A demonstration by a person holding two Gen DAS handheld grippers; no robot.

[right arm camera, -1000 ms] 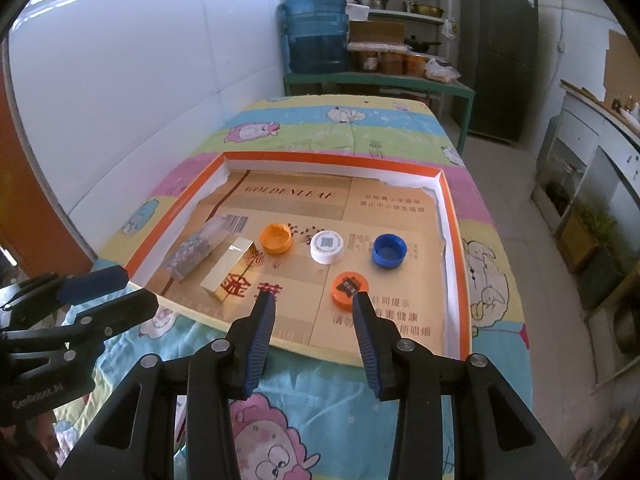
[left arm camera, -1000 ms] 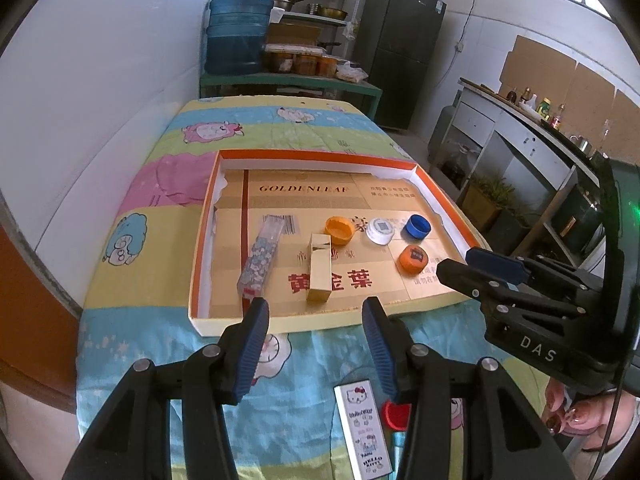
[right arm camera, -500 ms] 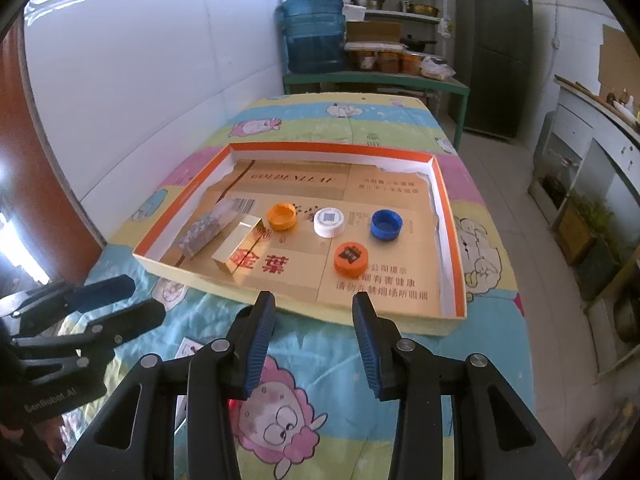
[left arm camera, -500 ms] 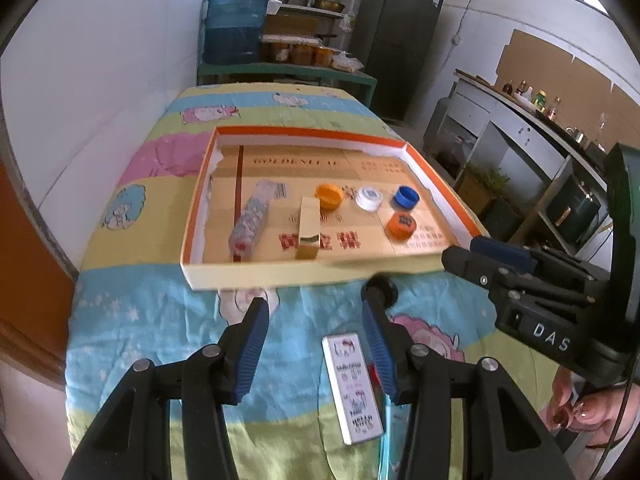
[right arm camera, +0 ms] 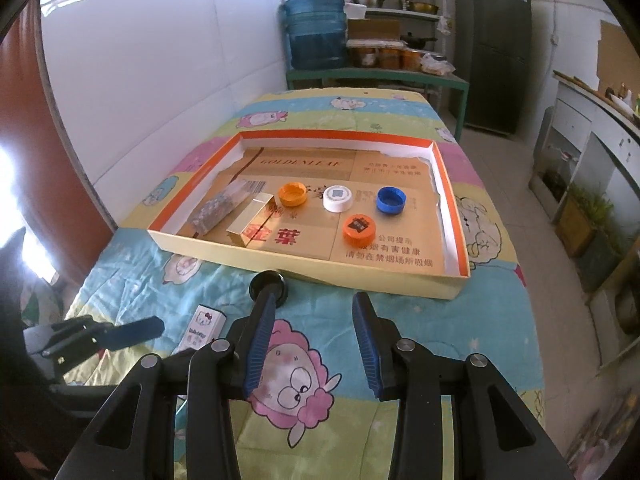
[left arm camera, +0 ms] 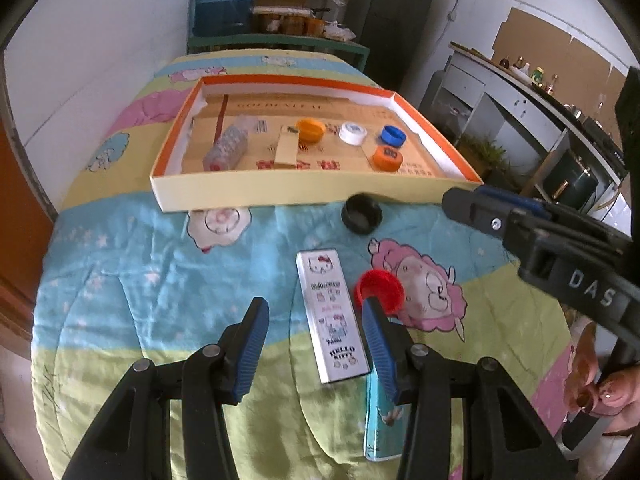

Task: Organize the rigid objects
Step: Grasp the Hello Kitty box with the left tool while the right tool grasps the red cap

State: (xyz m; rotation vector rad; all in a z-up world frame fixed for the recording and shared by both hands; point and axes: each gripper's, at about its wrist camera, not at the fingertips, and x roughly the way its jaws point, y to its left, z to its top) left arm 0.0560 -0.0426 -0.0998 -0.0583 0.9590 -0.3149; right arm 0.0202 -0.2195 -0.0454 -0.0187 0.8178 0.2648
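- The big flat box sits at the far side of the blanket, caps and small packs inside.
- The left tongs are wide and hold nothing.
- The right tongs are apart and hold nothing too.
- The long Hello Kitty box lies flat near the left tongs, its long side pointing near to far.
- The red cap lies just right of it, the black cap farther off by the big box.

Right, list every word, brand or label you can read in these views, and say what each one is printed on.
"GOLDENLEAF": cardboard floor of the shallow orange-rimmed box.
"金葉": large red characters on that same floor.
"HELLO KITTY": long white rectangular tin lying on the cartoon bedspread.
"DAS": black body of the right gripper.
Small Chinese lines on the box floor, the QR label on the white bottle cap: too small to read.
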